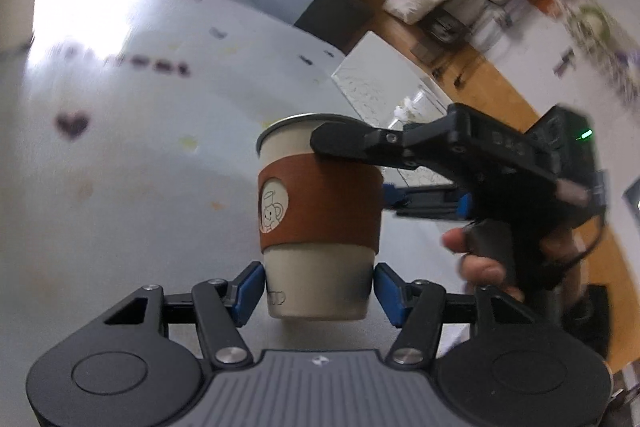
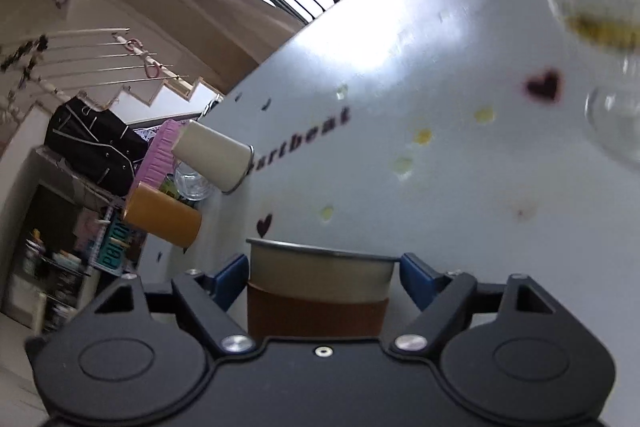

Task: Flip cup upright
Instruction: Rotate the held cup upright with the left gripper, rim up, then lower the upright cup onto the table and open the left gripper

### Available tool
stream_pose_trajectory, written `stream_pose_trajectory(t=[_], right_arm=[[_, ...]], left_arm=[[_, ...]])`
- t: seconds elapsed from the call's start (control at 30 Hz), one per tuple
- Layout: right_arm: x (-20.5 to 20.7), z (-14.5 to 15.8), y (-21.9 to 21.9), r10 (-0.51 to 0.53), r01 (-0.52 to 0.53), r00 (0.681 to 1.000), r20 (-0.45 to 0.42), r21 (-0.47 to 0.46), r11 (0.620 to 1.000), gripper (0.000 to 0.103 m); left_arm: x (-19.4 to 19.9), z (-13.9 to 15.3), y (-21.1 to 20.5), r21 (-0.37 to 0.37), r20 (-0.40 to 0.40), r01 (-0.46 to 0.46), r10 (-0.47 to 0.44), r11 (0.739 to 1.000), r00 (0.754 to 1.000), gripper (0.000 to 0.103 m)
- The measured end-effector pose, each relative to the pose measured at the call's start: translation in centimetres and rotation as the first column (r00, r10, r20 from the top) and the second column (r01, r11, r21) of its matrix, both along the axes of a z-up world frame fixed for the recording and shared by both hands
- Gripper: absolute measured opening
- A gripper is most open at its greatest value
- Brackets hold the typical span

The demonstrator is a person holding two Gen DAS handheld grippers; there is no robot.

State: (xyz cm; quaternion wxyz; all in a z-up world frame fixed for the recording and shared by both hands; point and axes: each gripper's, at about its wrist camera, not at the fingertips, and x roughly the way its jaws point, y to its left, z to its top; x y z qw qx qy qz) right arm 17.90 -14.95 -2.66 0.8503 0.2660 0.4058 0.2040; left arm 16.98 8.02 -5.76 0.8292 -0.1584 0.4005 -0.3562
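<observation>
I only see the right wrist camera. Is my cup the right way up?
Observer: Yes. The left wrist view shows the whole cup, rim on top and base at the bottom.
Operator: Where's the other grabber?
Observer: The left gripper has a blue pad on each side of the cup's base. I cannot tell whether they press it.
Operator: Is there anything funny on it?
Observer: Its brown sleeve has a round window showing a cartoon animal.
</observation>
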Motion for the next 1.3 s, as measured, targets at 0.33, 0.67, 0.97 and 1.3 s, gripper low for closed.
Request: stream_pose_trajectory(t=[0.33,0.67,0.97,1.3], right_arm=[[-4.7,5.2,1.3,0.060,0.042,0.955,0.290,-0.333,0.942,0.076],[-4.2,5.8,-0.6,0.021,0.161,0.931,0.363,-0.462,0.872,0.072],[-1.9,4.5,-1.1,-0.025,0.182,0.945,0.327,-0.460,0.869,0.057],[-2.6,4.0,-1.7,-0.049,0.184,0.947,0.317,-0.411,0.893,0.056]], left_arm=[[0.4,0.7,-6.2,0.189,0.262,0.025,-0.075,0.982,0.962,0.062],[3.5,-0.2,-10.9,0.254,0.420,0.042,-0.149,0.966,0.895,0.062],[6.2,-0.9,-11.8,0.262,0.419,0.023,-0.135,0.965,0.898,0.062],[6.2,-0.9,-12.0,0.275,0.420,0.041,-0.158,0.961,0.893,0.062]])
